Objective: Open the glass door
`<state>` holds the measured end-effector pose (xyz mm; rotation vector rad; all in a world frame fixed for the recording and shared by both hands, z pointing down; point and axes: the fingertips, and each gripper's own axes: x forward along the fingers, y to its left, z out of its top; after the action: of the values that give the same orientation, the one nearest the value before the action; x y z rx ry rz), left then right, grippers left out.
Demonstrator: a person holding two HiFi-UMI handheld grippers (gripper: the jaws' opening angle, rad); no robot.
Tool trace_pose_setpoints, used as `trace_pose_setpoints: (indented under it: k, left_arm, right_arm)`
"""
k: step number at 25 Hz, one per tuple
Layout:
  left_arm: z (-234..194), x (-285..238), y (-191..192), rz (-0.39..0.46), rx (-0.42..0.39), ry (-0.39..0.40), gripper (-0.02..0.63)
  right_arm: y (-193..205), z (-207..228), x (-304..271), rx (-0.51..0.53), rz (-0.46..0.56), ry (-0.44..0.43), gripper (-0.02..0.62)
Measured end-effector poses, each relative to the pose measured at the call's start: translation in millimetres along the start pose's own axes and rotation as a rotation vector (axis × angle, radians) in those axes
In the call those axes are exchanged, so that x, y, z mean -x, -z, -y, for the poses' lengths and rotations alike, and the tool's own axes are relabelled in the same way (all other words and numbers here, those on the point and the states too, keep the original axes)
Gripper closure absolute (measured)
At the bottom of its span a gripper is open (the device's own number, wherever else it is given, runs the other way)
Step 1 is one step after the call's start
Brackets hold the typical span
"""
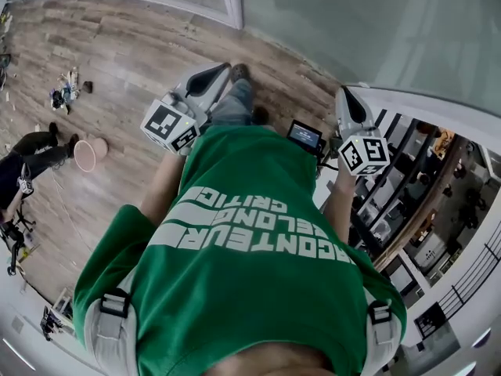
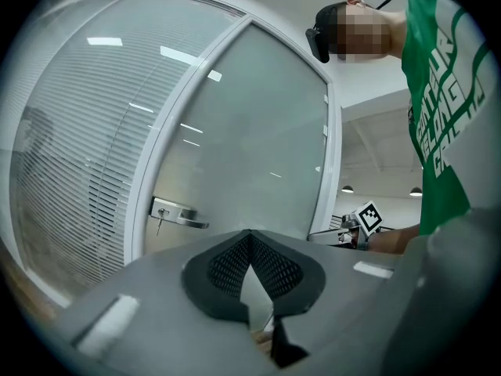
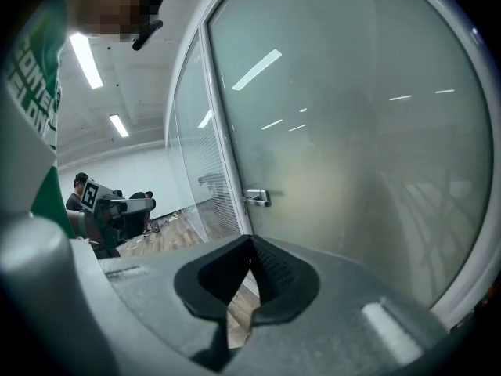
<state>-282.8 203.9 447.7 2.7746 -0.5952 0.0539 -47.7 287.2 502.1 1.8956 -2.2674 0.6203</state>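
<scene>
The frosted glass door (image 2: 250, 131) stands closed in its white frame, a little way ahead of both grippers. Its metal lever handle (image 2: 178, 214), with a key hanging under it, sits at the door's left edge; in the right gripper view the handle (image 3: 257, 198) is small and well beyond the jaws. My left gripper (image 2: 250, 237) is shut and holds nothing. My right gripper (image 3: 252, 243) is also shut and empty. In the head view both grippers, left (image 1: 221, 69) and right (image 1: 345, 94), are held out in front of the green-shirted person, short of the door (image 1: 352, 22).
A glass wall with slatted blinds (image 2: 70, 171) adjoins the door on the left. A person (image 1: 31, 151) sits on the wooden floor at far left beside a pink round dish (image 1: 84, 155) and scattered small items. To the right a railing (image 1: 470, 276) overlooks a lower level.
</scene>
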Motion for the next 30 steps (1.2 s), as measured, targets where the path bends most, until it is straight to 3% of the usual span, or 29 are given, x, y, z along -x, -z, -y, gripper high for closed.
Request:
trace_pose_setpoints:
  k: [13,20,30]
  left_arm:
    - [-60,-69,-26,0.017,0.015,0.042,0.592]
    - [-84,-94,-35,0.027,0.109,0.093,0.592]
    - [-109,-135,-38,-0.055,0.116,0.184,0.594]
  right_arm:
    - [-60,13,-98,0.126,-0.041,-0.081,0.584]
    - [-77,-9,-147,0.249,-0.100,-0.127,0.558]
    - [-88,-29,-211,0.490,-0.256,-0.151,0.541]
